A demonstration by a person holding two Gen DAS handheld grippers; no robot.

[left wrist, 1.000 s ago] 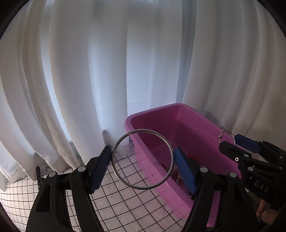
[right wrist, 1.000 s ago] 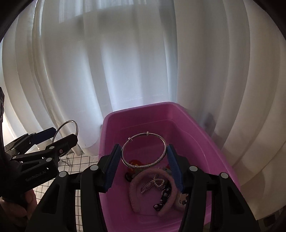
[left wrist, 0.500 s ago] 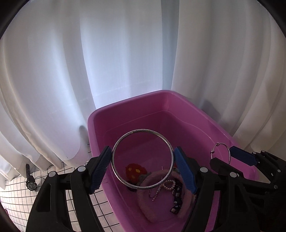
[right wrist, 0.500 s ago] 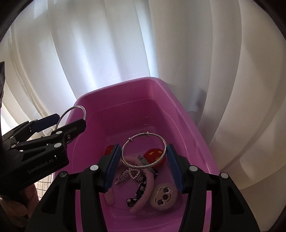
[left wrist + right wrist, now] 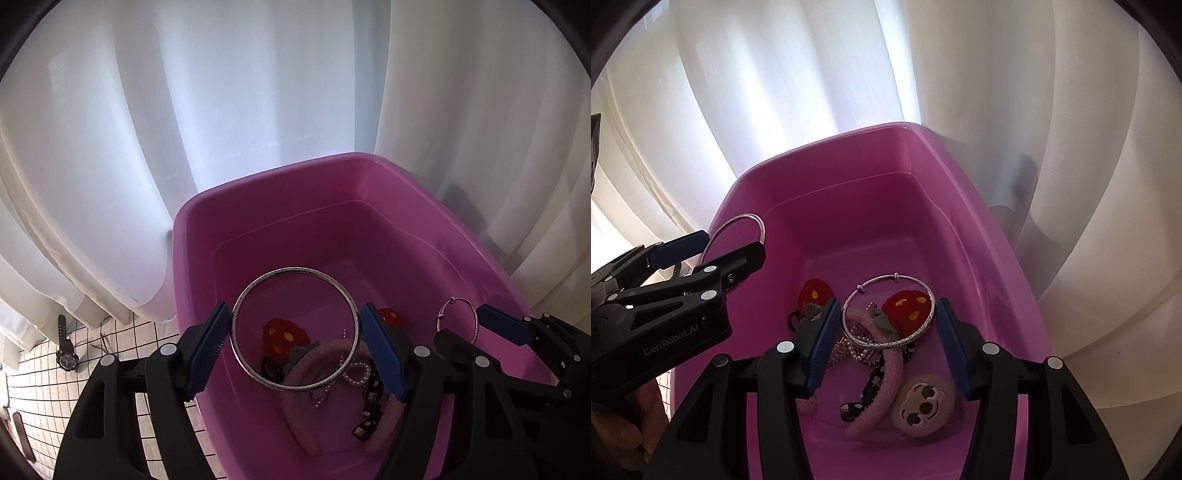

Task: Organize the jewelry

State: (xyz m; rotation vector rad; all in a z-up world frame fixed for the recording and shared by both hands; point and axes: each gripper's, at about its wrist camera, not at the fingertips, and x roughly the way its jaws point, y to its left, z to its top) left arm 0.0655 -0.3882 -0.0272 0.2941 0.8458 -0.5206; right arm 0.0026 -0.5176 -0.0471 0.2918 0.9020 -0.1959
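A black wristwatch [image 5: 66,349] lies on the gridded white tabletop [image 5: 122,341], left of the glossy pink plastic tub [image 5: 295,192]. The left gripper [image 5: 295,345] pinches a plain thin metal bangle [image 5: 243,354] between ribbed blue pads, over the tub's left side. The right gripper [image 5: 888,334] clamps a patterned silver bangle [image 5: 916,334] above a fuzzy pink headband [image 5: 886,376], red felt clips [image 5: 908,304] and a round plush face [image 5: 919,406]. White pleated curtains [image 5: 812,92] hang behind.

White curtains [image 5: 229,110] hang in folds right behind the pink tub [image 5: 258,206], pressed against its far rim and right side. Left of the tub lies a white tablecloth with a black grid [image 5: 122,343]. A black wristwatch [image 5: 66,349] rests on it, well left of the tub, near the curtain hem.
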